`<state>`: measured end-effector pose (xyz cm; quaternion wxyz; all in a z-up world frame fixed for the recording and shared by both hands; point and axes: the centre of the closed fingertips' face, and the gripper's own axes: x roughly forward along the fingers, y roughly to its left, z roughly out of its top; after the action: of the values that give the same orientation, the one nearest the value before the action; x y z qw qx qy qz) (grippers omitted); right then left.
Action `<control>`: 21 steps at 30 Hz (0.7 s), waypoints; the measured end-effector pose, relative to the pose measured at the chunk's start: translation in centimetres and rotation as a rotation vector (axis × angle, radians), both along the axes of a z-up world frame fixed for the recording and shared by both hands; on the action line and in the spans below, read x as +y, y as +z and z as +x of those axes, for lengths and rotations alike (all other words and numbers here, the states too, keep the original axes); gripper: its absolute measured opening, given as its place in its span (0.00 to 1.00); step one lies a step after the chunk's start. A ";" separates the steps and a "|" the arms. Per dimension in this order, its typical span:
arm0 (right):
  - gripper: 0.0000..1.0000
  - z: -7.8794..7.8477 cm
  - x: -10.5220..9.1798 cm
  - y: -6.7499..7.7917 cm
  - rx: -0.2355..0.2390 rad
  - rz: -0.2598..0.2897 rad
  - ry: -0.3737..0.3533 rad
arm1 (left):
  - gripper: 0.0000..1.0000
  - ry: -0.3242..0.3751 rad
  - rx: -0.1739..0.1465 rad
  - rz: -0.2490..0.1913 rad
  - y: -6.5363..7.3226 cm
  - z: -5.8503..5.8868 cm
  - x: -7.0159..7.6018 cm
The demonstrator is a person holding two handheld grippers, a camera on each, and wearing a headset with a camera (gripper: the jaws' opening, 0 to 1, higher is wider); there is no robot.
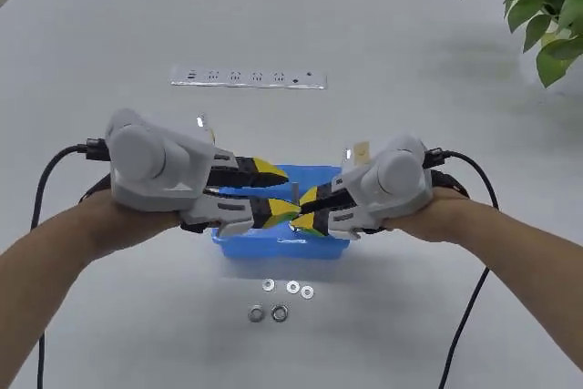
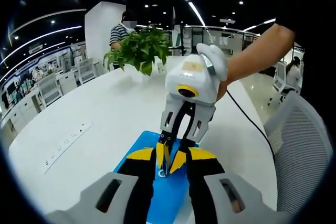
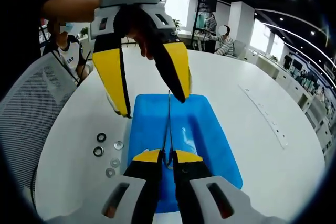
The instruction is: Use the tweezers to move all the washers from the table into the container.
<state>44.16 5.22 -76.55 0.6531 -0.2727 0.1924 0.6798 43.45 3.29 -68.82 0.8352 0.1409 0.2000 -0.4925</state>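
Five small round metal washers lay loose on the white tabletop, clustered just in front of the near wall of the blue rectangular plastic container; none could be seen inside it. In the right gripper view the same washers sat beside the container's long side, close to it but apart.

Both grippers were held above the container, pointing at each other. The right gripper was clenched on a pair of thin silver metal tweezers, its yellow-tipped jaws pressed against the tool from either side. The tweezers ran forward from those jaws over the blue floor of the container, with the far end near one jaw tip of the left gripper. The left gripper was released, its yellow jaws spread wide and grasping nothing. In the left gripper view the right gripper's tips sat between those spread jaws.

Farther back on the table lay a long white power strip. A green leafy plant stood at the far right corner. Black cables trailed from both grippers.
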 end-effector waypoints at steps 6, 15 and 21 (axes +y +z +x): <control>0.10 0.0 0.0 0.0 -0.001 0.002 -0.001 | 0.19 -0.009 -0.007 0.022 -0.4 0.5 -0.1; 0.10 0.1 0.0 0.0 -0.004 0.002 0.003 | 0.10 -0.026 -0.014 0.036 -0.7 1.0 -0.3; 0.10 0.2 -0.1 0.0 -0.005 0.001 0.004 | 0.08 -0.043 -0.018 0.038 -0.7 0.9 -0.6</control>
<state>44.33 5.11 -76.53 0.6523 -0.2746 0.1899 0.6805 44.37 2.72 -69.56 0.8235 0.1652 0.1986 -0.5050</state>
